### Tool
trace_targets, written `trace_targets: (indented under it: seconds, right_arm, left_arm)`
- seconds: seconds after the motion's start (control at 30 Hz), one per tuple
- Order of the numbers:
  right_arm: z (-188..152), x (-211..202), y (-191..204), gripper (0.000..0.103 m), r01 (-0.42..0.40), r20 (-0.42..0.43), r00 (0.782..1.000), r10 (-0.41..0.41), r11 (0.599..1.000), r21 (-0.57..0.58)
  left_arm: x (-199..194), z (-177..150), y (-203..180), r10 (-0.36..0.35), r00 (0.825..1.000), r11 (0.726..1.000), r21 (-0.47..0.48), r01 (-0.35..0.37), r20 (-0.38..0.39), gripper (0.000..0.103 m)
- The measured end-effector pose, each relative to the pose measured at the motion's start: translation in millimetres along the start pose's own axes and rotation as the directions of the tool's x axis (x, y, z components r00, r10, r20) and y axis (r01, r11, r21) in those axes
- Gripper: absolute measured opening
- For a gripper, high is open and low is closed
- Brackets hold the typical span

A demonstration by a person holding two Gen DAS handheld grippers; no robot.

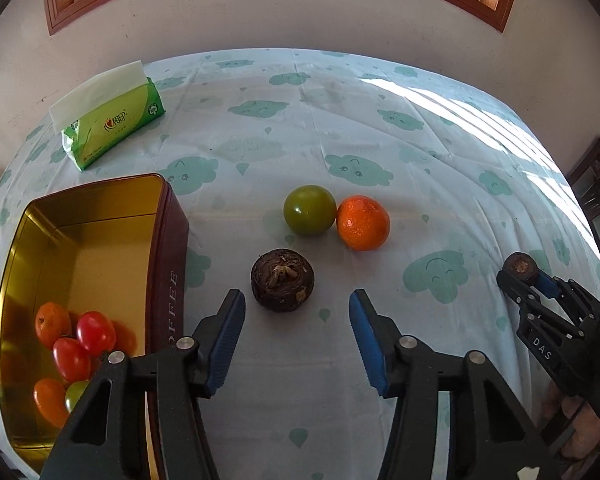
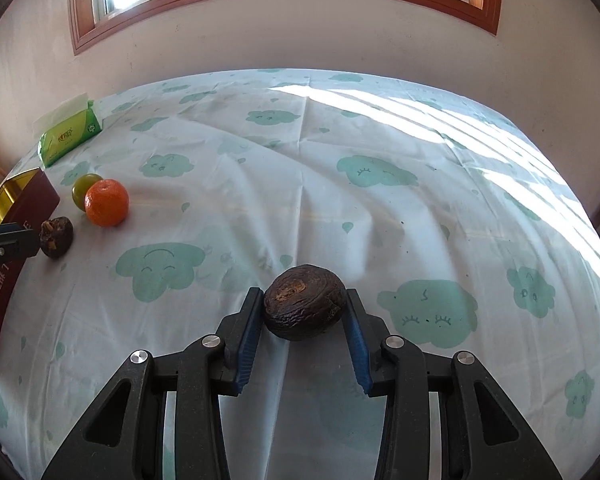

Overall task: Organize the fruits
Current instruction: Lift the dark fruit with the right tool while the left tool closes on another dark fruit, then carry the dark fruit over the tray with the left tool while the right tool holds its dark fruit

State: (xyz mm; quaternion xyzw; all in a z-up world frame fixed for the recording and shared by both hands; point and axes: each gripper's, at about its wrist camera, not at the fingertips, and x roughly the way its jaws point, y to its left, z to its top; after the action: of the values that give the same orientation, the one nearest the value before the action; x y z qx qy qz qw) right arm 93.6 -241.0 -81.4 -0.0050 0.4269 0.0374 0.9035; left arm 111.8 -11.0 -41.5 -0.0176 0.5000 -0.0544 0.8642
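**Half the fruit boxed, four pieces still out**

Our right gripper [image 2: 303, 312] pinches a dark wrinkled fruit [image 2: 304, 302] between its blue pads, low over the cloud-print cloth [image 2: 340, 208]. Our left gripper [image 1: 297, 334] is spread wide and holds nothing; a second dark fruit [image 1: 282, 280] sits just ahead of its fingertips, on the cloth. Beyond that one, a green fruit [image 1: 309, 209] and an orange [image 1: 363, 222] touch each other. To the left of the left claw stands the gold-lined tin [image 1: 168, 240], already holding several small red, orange and green fruits [image 1: 95, 332]. We judge the sorting roughly half done: one piece in hand, three waiting.
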Motion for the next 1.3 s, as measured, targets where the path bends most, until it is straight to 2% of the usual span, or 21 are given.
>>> trace_targets:
  seconds: [0.2,0.43,0.57,0.77,0.93,1.3]
  right_arm:
    - [0,0,-2,0.042,-0.010,0.002,1.000,0.010,1.000,0.008]
    - [0,0,-1,0.042,-0.007,0.001,1.000,0.007,1.000,0.005]
    - [0,0,-1,0.042,-0.007,0.001,1.000,0.007,1.000,0.006]
    - [0,0,-1,0.042,-0.006,0.001,1.000,0.006,1.000,0.005]
    - [-1,0,-1,0.043,-0.006,0.001,1.000,0.006,1.000,0.005]
    - [0,0,0,0.043,-0.005,0.001,1.000,0.005,1.000,0.004]
  left_arm:
    - [19,5,3,0.004,0.999,1.000,-0.023,-0.005,-0.033,0.043]
    - [31,9,3,0.023,0.999,0.999,-0.024,-0.024,-0.033,0.037]
    - [31,8,-1,0.040,0.999,0.999,-0.014,-0.040,-0.021,0.036]
    - [27,4,-2,0.027,0.999,0.999,-0.019,-0.027,-0.023,0.035]
    - [13,-4,-5,0.012,1.000,1.000,-0.017,-0.012,-0.006,0.035]
    - [-54,-27,-14,-0.047,0.995,0.998,0.044,0.044,0.088,0.035]
